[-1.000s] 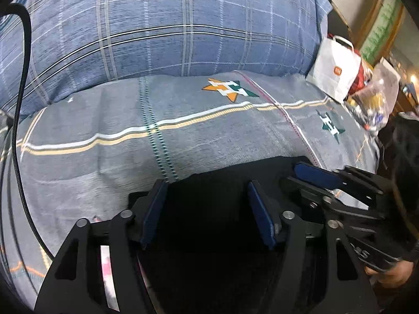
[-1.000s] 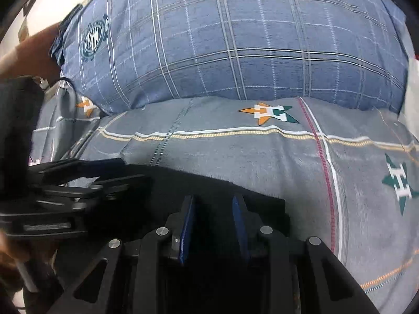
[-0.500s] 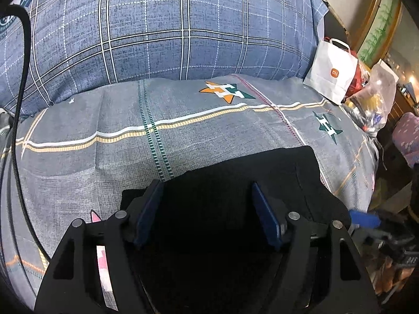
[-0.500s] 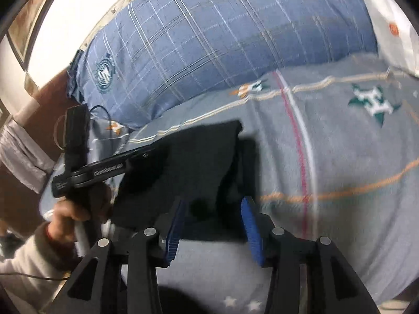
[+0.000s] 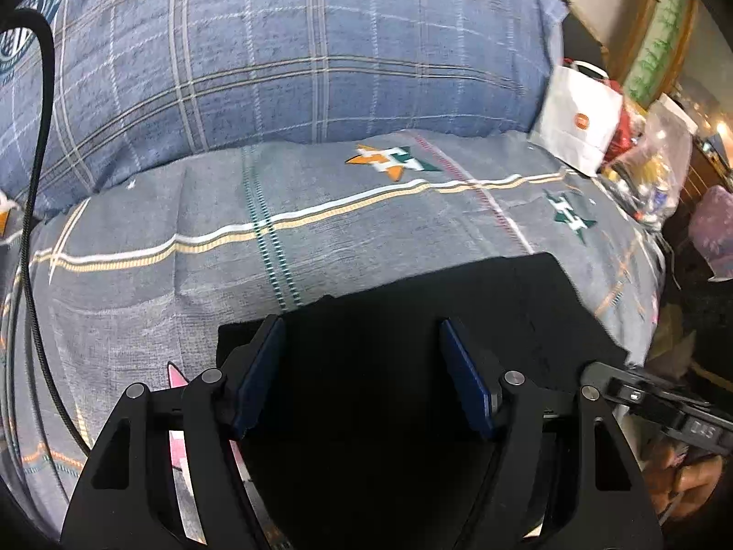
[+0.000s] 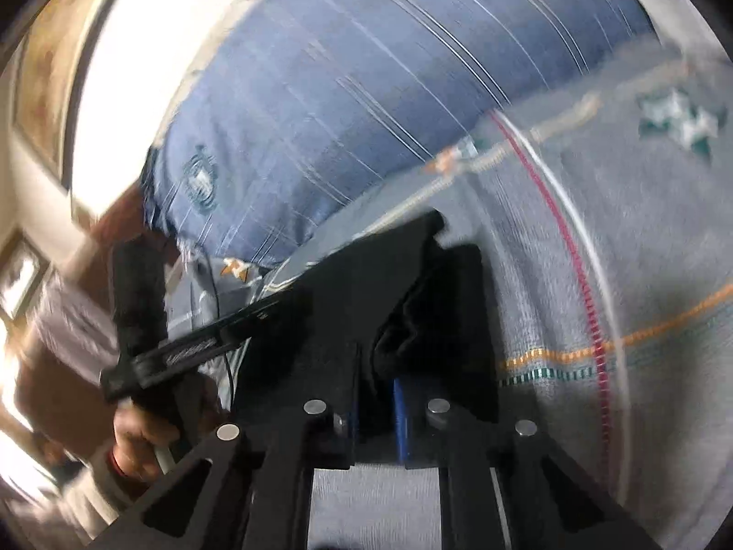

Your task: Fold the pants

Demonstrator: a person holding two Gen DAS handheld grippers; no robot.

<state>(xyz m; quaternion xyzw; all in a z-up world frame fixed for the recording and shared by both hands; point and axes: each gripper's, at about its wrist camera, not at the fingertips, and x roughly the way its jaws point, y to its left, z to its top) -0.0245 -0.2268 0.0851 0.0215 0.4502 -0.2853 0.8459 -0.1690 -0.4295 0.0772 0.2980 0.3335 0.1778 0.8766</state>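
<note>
Between the closing right fingers (image 6: 399, 405), black pants (image 5: 412, 321); left fingers (image 5: 261, 366) spread above them.

Bedroom: bed sheet (image 5: 320, 247), pillow (image 5: 275, 55)

Plaid pillow (image 5: 293, 46) on striped grey bedsheet (image 5: 137, 284)

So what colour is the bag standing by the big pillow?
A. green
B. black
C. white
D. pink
C. In the left wrist view the bag by the pillow is white with a small orange square on it.
</note>
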